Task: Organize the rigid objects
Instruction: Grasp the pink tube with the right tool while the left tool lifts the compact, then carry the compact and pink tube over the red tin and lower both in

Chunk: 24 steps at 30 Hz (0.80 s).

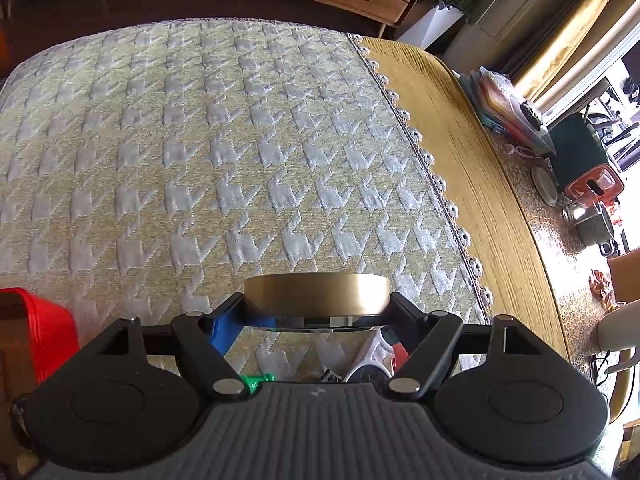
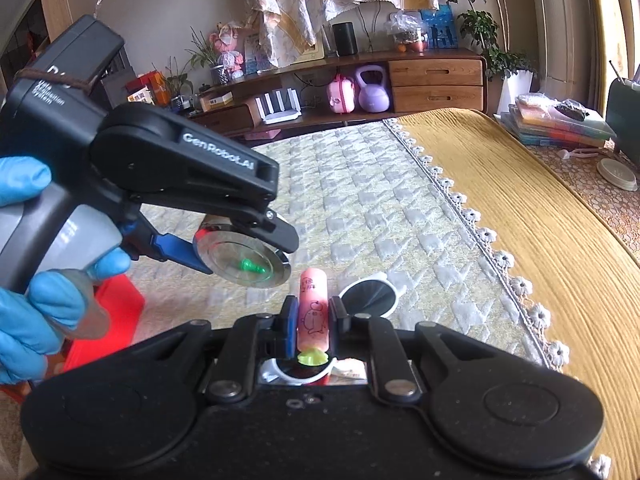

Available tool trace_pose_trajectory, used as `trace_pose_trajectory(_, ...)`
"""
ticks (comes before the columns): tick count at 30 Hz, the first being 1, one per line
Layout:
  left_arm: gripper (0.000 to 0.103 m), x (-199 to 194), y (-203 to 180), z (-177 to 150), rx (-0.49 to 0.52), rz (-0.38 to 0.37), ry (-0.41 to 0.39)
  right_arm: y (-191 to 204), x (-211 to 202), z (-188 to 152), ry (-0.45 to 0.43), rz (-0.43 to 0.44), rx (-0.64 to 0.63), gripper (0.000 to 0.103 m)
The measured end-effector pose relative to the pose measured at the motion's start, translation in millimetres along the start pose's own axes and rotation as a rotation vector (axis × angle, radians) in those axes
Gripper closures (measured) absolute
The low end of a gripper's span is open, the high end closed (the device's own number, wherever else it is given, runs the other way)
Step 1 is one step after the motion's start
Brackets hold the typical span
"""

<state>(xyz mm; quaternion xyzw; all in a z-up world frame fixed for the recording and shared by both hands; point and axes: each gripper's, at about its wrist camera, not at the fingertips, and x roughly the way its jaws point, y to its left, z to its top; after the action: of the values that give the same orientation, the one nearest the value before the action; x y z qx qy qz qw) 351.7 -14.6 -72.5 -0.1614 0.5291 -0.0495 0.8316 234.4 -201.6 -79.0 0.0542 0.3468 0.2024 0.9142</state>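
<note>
left gripper (image 1: 316, 312) pinching gold round tin (image 1: 316, 294), lower centre, above quilted cloth (image 1: 200, 140) | right gripper (image 2: 314, 322) pinching pink tube (image 2: 314, 312), lower centre | red bin (image 2: 106, 320) lower left

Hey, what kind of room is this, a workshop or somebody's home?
Most likely a home living room. A long wooden sideboard holds a purple kettlebell and a pink toy case, potted plants stand in the corner, and a patterned cloth covers the table.
</note>
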Motion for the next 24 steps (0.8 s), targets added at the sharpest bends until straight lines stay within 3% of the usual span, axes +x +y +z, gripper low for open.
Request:
trace_pose_trajectory(12,0.026,-79.9,31.4,-41.7,0.039,-0.002,-0.050,36.4,-41.0,1.6,-0.038,0.054,-0.039,0.088)
trace_pose_trajectory(24,0.026,-140.5,95.1,-75.8,0.003,0.046,-0.104,89.5,-56.4,0.9,-0.051,0.129,-0.100,0.088)
